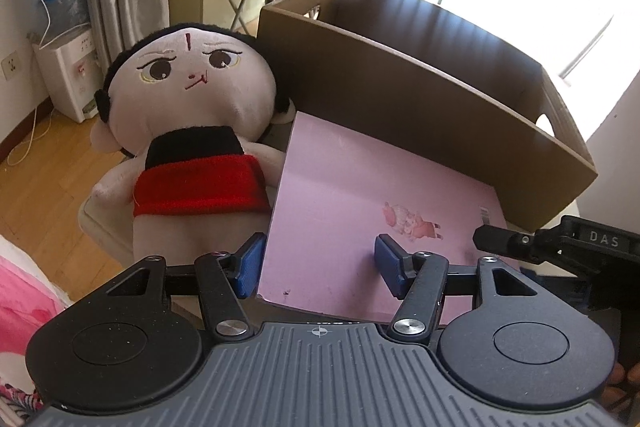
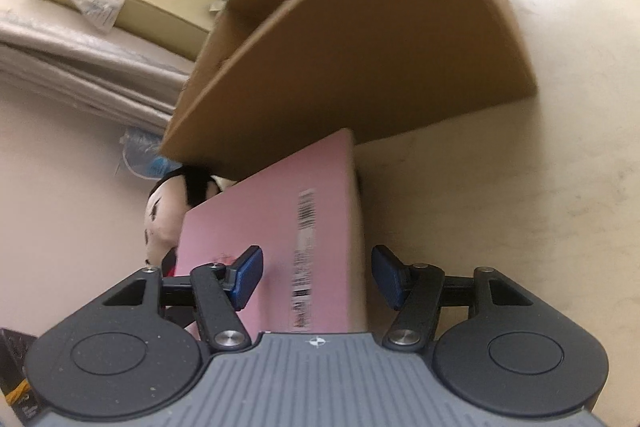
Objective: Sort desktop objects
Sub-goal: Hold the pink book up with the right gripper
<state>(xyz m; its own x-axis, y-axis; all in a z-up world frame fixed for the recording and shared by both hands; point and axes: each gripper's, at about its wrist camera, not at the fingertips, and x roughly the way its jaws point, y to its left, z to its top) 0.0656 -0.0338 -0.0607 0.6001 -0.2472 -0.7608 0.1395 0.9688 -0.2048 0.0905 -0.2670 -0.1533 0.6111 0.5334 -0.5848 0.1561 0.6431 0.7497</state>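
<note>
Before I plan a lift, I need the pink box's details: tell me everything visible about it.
The pink box is flat, rectangular, apparently matte cardboard, with a small cartoon figure and a barcode printed on its faces. It is closed and propped at a tilt, its far end at the brown carton. The plush doll sits beside it. Both tongs straddle its near end, pads not visibly pressing.

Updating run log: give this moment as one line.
left gripper: open over pink box | right gripper: open, straddling its edge | plush doll: beside it | cardboard box: behind

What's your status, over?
Left gripper open, right gripper open, both over pink box. Box lies by cardboard carton. Plush doll alongside.
</note>
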